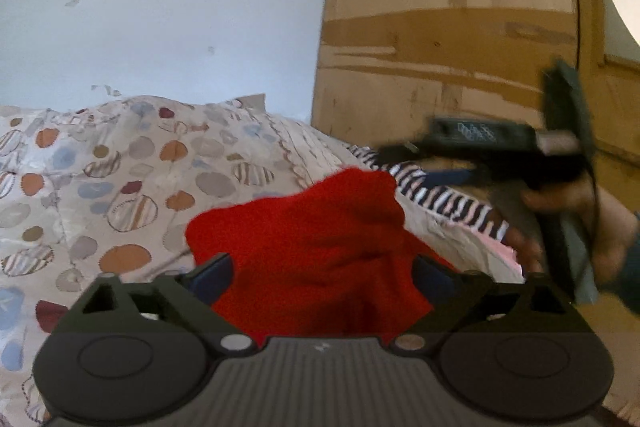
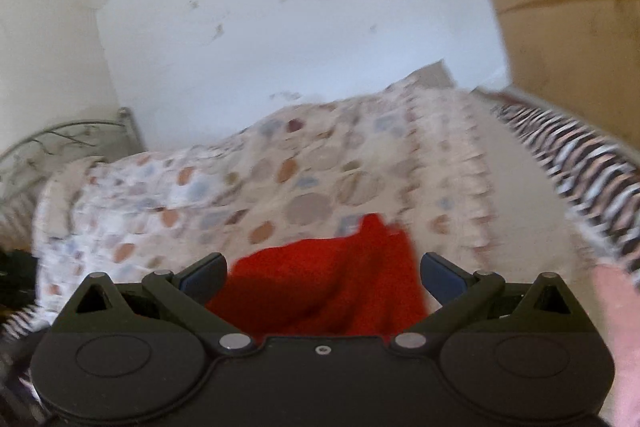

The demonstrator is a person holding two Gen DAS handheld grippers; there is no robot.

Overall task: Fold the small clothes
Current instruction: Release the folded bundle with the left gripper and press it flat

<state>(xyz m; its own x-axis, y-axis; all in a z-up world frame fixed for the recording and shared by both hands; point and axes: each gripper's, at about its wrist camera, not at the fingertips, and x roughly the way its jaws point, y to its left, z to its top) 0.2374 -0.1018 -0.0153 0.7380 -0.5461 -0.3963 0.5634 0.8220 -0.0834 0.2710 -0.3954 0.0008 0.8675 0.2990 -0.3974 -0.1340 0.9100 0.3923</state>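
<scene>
Both tools wide open, nothing clamped. Left tool (image 1: 322, 277): blue pads spread to either side of the red garment (image 1: 312, 247), cloth lying between and ahead of them without either pad pressing on it. Right tool (image 2: 324, 277): same spread, the same red garment (image 2: 340, 279) bunched between and just ahead of the fingers, again not pinched.

Progress, as a judgement: early or mid-fold. Red cloth rumpled and humped on the bed, edges uneven, one corner sticking up on the far side in the right wrist view; no flat, squared packet to be seen. Still to do, most likely: smoothing, folding over, squaring off. A striped garment (image 1: 448, 199) waiting beyond and to the right of the left tool, unfolded by the look of it.

Room and edges: patterned bedspread (image 1: 120, 187) stretching open ahead and to the left of both tools, plenty of free surface there. To the right of the left tool, much tighter: the right tool (image 1: 424, 179) and the hand (image 1: 568, 211) carrying it hanging close above the striped garment, with a brown wooden panel (image 1: 440, 27) rising just behind. White wall (image 2: 280, 7) closing off the far side. Right wrist view blurred, so fine cloth edges hard to tell.
</scene>
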